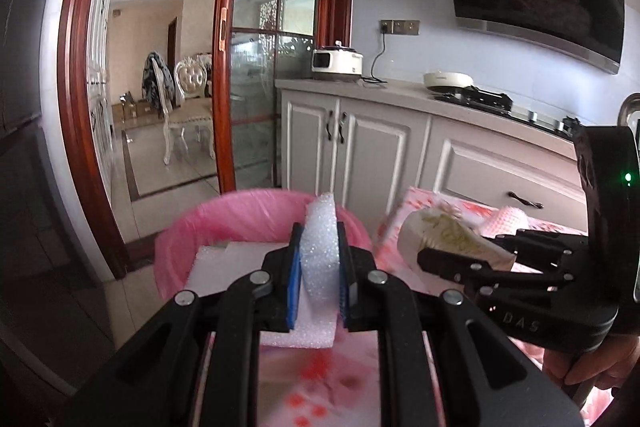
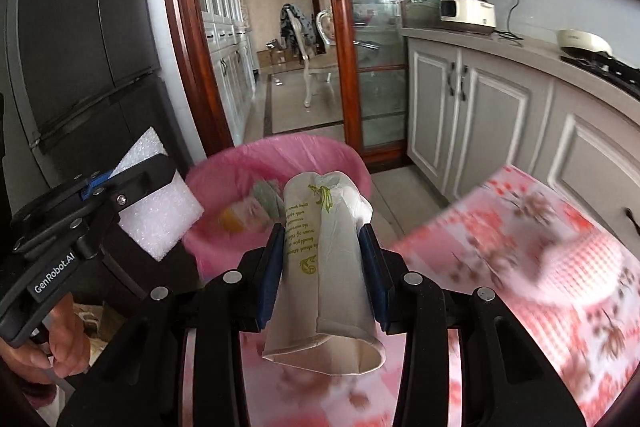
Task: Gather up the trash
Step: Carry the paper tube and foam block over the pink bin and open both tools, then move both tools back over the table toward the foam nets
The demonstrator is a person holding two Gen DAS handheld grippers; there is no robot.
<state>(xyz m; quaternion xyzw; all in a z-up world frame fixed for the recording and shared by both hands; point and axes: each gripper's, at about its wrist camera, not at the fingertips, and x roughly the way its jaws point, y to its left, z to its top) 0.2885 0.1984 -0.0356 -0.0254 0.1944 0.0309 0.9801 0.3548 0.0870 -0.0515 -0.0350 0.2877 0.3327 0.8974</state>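
Note:
My left gripper (image 1: 319, 259) is shut on a white foam piece (image 1: 318, 247) that stands up between its blue pads. A crushed paper cup (image 2: 324, 247) with green print is pinched in my right gripper (image 2: 325, 251). Straight ahead of both stands a trash bin lined with a pink bag (image 1: 240, 215), its rim (image 2: 280, 147) just past the fingertips. White foam and wrappers lie inside it. In the left wrist view the right gripper (image 1: 472, 251) carries the cup (image 1: 448, 235) at the right. Seen from the right wrist, the left gripper (image 2: 136, 195) holds the foam (image 2: 160, 215) at the left.
A table with a pink flowered cloth (image 2: 520, 227) lies below and to the right, with a pink checked item (image 2: 580, 267) on it. Grey kitchen cabinets (image 1: 380, 147) run along the right. A dark fridge (image 2: 80, 47) stands at the left, a glass sliding door (image 1: 264, 67) beyond.

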